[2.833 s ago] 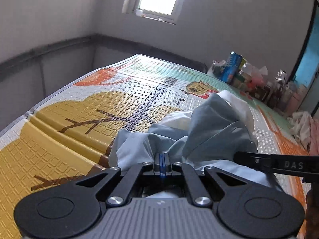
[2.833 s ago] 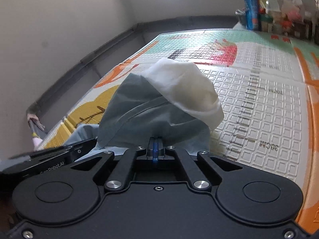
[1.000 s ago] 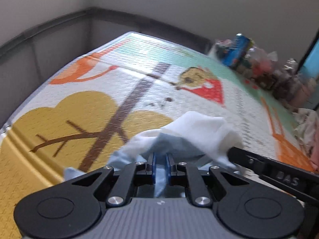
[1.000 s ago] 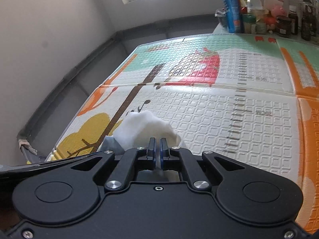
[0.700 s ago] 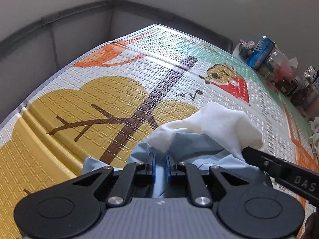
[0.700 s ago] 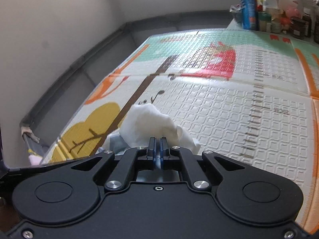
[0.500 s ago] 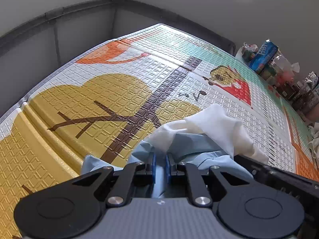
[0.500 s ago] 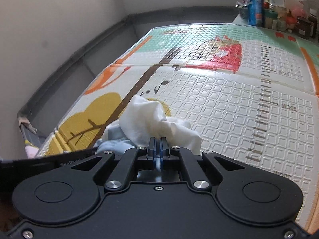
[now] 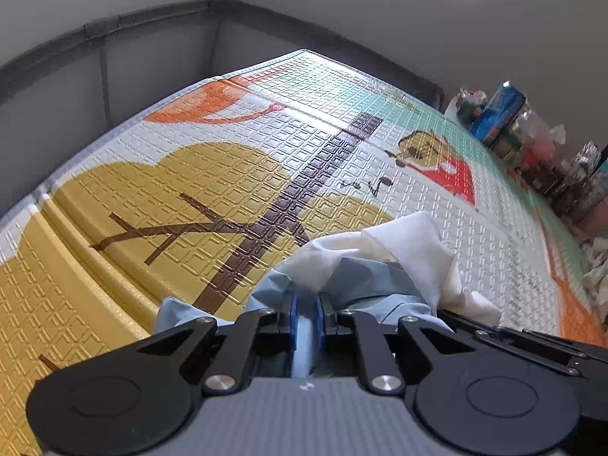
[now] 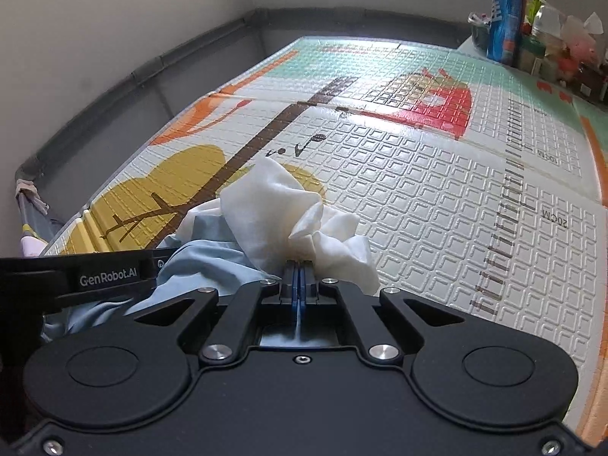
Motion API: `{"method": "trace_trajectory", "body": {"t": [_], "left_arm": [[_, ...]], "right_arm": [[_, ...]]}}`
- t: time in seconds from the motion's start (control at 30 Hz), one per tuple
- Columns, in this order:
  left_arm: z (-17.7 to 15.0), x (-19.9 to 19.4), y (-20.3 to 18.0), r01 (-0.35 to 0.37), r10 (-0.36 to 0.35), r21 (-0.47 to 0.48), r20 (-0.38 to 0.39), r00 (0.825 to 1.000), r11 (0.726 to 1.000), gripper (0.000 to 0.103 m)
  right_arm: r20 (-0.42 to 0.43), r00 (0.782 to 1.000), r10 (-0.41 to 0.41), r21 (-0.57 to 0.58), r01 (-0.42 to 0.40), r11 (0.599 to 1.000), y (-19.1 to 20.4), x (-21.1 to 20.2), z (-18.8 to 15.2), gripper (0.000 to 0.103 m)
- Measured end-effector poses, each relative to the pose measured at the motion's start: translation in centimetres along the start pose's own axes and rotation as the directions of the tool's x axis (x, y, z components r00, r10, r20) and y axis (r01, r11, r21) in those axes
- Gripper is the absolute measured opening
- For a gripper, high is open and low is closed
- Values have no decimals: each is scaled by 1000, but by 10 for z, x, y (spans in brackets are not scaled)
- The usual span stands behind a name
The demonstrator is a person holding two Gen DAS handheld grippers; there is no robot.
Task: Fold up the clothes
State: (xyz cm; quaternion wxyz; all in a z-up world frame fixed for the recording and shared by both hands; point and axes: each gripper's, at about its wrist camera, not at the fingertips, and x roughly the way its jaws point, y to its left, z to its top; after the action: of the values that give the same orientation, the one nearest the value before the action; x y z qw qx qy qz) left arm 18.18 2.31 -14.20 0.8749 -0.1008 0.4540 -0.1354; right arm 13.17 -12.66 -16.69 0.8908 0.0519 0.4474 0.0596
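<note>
A light blue and white garment (image 9: 383,262) lies bunched on the patterned play mat (image 9: 235,174), just in front of both grippers. My left gripper (image 9: 306,306) is shut on its blue cloth, which fills the narrow gap between the blue pads. In the right wrist view the same garment (image 10: 281,205) rises as a white crumpled peak with blue cloth to its left. My right gripper (image 10: 299,269) is shut on the white part, pads pressed together. The two grippers sit side by side; the left gripper's body (image 10: 95,275) shows at the left of the right wrist view.
The play mat (image 10: 437,174) stretches far ahead and to the right. A grey padded wall (image 9: 114,49) borders it at left and back. Cans, bottles and jars (image 10: 532,30) crowd the far right corner. More cloth (image 9: 598,277) lies at the right edge.
Both grippers have come down and forward with the garment, from held up high to bunched low on the mat. The cloth has collapsed into a smaller heap. Both stay shut.
</note>
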Motion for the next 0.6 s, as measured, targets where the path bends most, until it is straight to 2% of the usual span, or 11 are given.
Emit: {"method": "trace_trajectory", "body": {"t": [0.1,0.17,0.3,0.47,0.6], "left_arm": [[4,-9,1,19,-19,-14,17,1000,1000,13],[6,-15,1,32,-32,-24,28,999,999,14],[12,-37,-5,70,-68,-27,66,996,997,15],[15,-67,-20,101,-102,14,110,989,995,17],[4,-84,-27,108,-114,54,123,986,993,22]], "right_arm": [[1,1000,1,25,-1,1000,-4,-8,7,1],[23,1000,-1,36,1,999,-6,-19,11,4],[68,998,4,40,-6,999,-8,-44,16,4],[118,993,16,46,-21,999,-5,-75,19,4],[140,989,37,52,-44,998,0,-98,18,4]]}}
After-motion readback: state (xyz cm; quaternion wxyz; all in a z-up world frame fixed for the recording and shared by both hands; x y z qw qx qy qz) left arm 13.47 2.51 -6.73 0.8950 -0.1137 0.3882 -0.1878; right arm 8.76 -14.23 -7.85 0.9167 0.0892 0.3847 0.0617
